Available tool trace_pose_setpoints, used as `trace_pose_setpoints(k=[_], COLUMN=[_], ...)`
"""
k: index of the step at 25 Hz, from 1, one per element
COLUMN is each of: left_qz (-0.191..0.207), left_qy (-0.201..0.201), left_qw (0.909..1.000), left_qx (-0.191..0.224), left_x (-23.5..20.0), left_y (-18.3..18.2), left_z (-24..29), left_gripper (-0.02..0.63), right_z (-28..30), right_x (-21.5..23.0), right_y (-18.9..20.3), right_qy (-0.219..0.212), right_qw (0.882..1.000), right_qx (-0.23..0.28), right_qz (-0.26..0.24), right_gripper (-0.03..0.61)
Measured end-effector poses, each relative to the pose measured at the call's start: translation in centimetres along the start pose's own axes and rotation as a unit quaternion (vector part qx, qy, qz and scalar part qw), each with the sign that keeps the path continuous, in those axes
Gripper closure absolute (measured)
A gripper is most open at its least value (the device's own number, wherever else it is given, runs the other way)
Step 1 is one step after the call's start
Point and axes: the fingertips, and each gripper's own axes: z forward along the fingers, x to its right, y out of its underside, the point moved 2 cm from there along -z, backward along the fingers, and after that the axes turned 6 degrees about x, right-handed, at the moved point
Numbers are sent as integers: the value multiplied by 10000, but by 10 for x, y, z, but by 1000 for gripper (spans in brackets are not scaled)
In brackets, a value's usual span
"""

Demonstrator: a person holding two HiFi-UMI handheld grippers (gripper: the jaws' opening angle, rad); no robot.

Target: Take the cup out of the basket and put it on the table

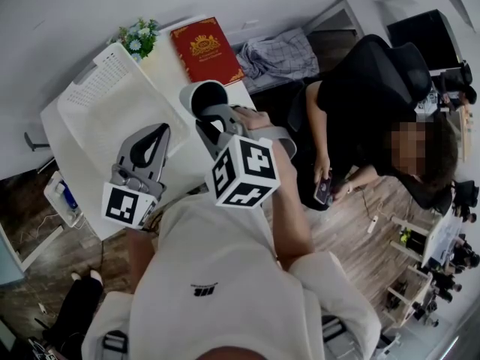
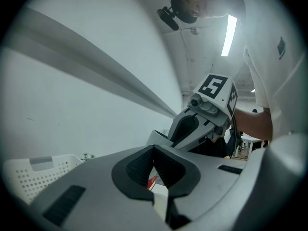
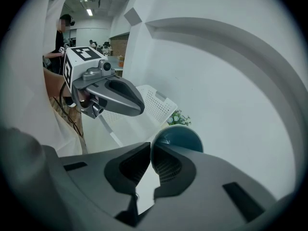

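A white wall [image 1: 52, 13] and a wood-plank floor [image 1: 352, 227] frame a white table [image 1: 79, 180] seen steeply from above. A person in a pale top stands at the table's near edge with a gripper in each hand.

To the right, well apart from the table, another person [image 1: 337, 118] sits in a black office chair [image 1: 386, 70]. A large white perforated basket [image 1: 112, 100] fills the table's left part. At the far edge lie a red book [image 1: 206, 49] and a small bunch of flowers [image 1: 139, 37], with a checked cloth [image 1: 277, 55] beyond.

The cup [image 1: 204, 96] is outside the basket, just beside its right edge and over the tabletop; whether its base touches the table cannot be told. The right gripper [image 1: 213, 114] pinches the cup's rim. The left gripper [image 1: 156, 132] hangs over the basket's near corner.

The right gripper view alone shows the cup's teal inside and its thin wall clamped between narrow jaws. The left gripper view shows its jaws pressed together with nothing between them, and a ceiling light strip [image 2: 230, 35].
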Motion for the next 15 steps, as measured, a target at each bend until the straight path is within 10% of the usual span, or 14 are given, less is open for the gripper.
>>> trace_pose_setpoints(k=[15], left_qz=[-146], left_qy=[233], left_qw=[9996], left_qx=[-77], left_x=[20], left_y=[8], left_z=[19], left_gripper=[603], right_z=[14], right_x=[-12], right_y=[44], right_qy=[-228], right_qw=[9984], right_qx=[-372], right_qz=[372], right_gripper=[547])
